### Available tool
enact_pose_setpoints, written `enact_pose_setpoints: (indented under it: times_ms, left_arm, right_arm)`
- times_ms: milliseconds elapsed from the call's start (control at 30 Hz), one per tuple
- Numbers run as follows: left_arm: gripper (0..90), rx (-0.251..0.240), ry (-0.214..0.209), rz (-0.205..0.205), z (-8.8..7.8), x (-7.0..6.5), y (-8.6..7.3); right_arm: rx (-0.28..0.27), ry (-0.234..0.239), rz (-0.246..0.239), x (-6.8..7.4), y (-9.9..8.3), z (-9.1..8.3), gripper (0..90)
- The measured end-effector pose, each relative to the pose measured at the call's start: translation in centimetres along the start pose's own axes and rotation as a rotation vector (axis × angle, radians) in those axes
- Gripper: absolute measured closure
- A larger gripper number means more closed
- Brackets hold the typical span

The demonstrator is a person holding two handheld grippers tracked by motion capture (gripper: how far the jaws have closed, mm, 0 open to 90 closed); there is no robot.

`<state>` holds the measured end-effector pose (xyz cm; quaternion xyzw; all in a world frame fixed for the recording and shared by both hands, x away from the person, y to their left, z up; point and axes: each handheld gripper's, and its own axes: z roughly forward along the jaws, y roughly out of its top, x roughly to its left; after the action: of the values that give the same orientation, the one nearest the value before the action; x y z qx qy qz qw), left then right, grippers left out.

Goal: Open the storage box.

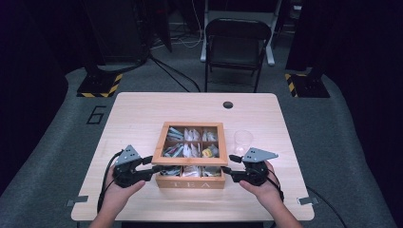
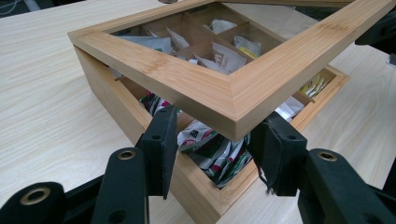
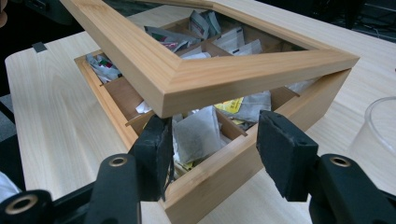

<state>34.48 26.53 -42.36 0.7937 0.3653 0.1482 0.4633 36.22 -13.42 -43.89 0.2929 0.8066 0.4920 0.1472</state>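
High view has the wooden tea box [image 1: 190,183] sitting near the front middle of the counter [image 1: 138,114], with the left tongs [image 1: 153,165] at its front-left corner and the right tongs [image 1: 227,164] at its front-right corner. Both gripper views show the framed glass lid [image 2: 224,93] already lifted a bit off the box, front edge up and tilted. I'd say the opening is maybe a third done, with the hinge swing to the back yet to come.

Left tongs are spread, one pad each side of the lid's corner, not squeezing anything as far as I can see. It looks like the lid rests on or just over them (can't tell if the pads actually touch the underside). Same story on the right: jaws apart under the right corner of the lid [image 3: 205,79], tea bags [image 3: 198,135] visible in the gap below.

For room: behind the box the counter is bare, so the lid has plenty of space to swing back. One thing to watch is the clear plastic cup [image 1: 243,141] just off the box's right side, near the right hand [image 1: 266,187]. Front edge of the counter is close to both hands, so not much room to pull the box toward the person.
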Motion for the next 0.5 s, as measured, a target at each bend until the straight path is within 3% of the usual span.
enact_pose_setpoints:
  times_ms: [500]
  left_arm:
    - [48.4, -0.023, 0.024, 0.028, -0.3, 0.0, 0.8]
  right_arm:
    - [-0.02, -0.022, -0.031, -0.3, 1.2, -0.5, 48.0]
